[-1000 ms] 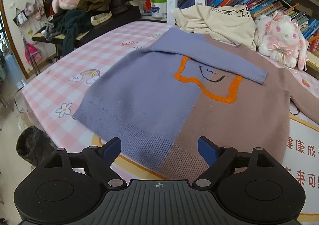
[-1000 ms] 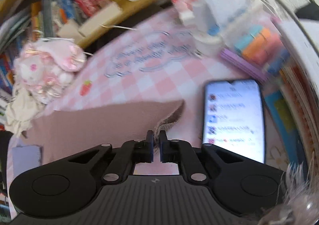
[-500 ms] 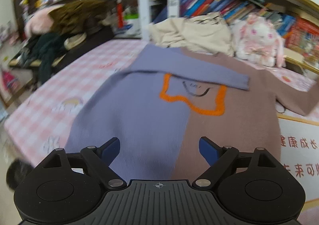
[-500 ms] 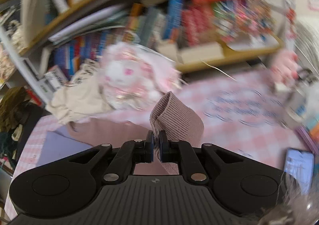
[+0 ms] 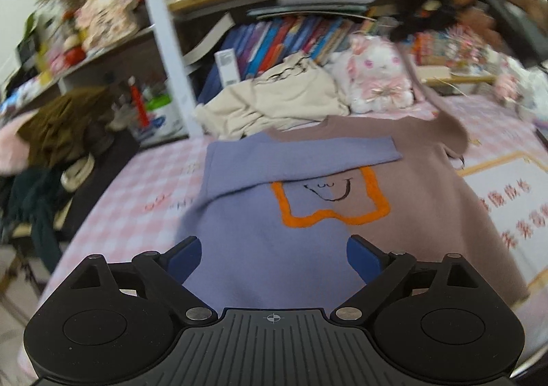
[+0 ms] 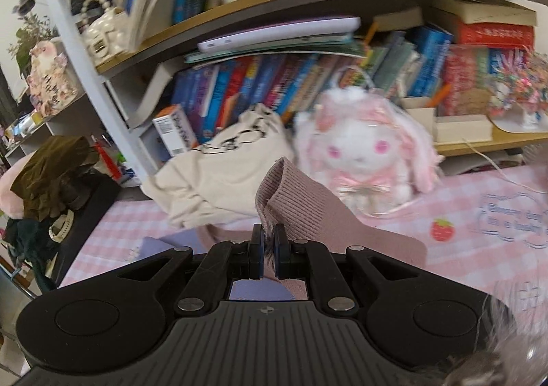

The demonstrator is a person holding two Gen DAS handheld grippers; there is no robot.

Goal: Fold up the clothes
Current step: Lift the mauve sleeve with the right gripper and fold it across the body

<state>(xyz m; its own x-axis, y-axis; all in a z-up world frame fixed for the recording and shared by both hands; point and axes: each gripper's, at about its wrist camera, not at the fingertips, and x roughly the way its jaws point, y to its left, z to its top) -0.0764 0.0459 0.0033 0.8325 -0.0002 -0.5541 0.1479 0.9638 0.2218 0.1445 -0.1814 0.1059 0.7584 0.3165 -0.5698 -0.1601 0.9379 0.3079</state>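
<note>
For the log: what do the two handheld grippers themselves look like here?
Both match: the left gripper and right gripper have matte black bodies with ribbed centre plates bearing a small crosshair mark, round discs at either side, silver pivot screws, angular black linkage arms, and blue finger pads. No cables or sleeves visible.

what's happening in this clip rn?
A person is folding a purple-and-mauve sweater spread on a pink checked table. The purple sleeve is already folded across the chest. The right claw is shut on the mauve sleeve cuff, lifted off the table. The left claw is open above the hem, holding nothing.
</note>
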